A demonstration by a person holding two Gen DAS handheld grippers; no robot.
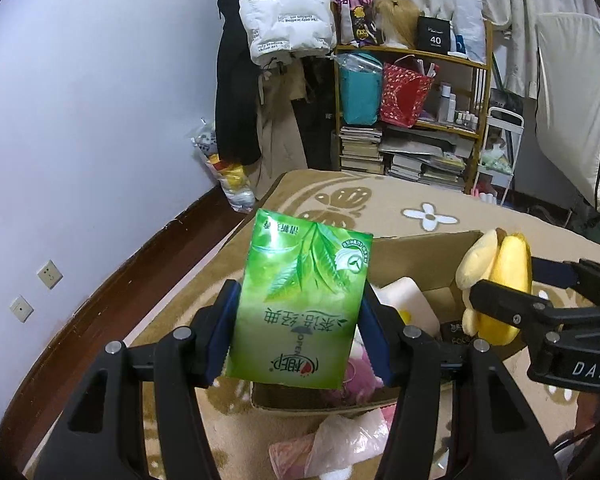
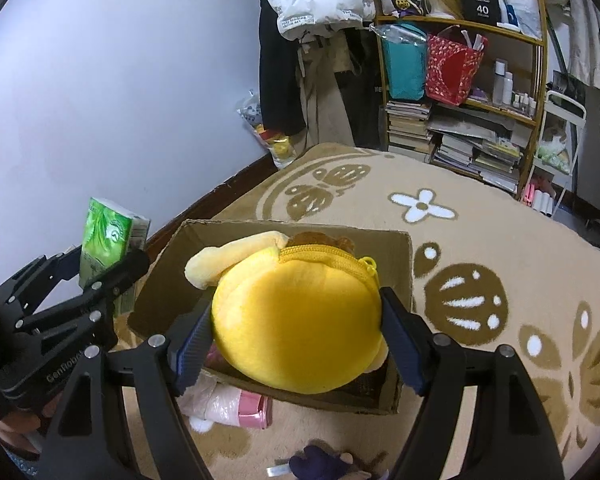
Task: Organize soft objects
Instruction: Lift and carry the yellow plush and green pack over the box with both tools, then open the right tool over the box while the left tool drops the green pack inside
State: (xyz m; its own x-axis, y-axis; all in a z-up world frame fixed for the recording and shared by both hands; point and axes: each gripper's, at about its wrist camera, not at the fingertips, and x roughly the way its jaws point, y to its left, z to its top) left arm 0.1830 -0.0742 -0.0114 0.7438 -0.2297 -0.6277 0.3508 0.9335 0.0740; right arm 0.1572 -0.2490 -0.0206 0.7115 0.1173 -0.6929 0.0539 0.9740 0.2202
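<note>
Green plastic-wrapped tissue pack (image 1: 300, 304) with a leaf print sits clamped between the blue pads of the left gripper (image 1: 298, 332), held upright above the near-left edge of the open brown cardboard box (image 2: 404, 264) on the beige patterned rug (image 2: 480, 240). Beside it, the right gripper (image 2: 298, 340) grasps a round yellow plush zip pouch (image 2: 296, 320) over the box. Crumpled pink and white plastic bags (image 1: 340, 444) lie just before the box.
</note>
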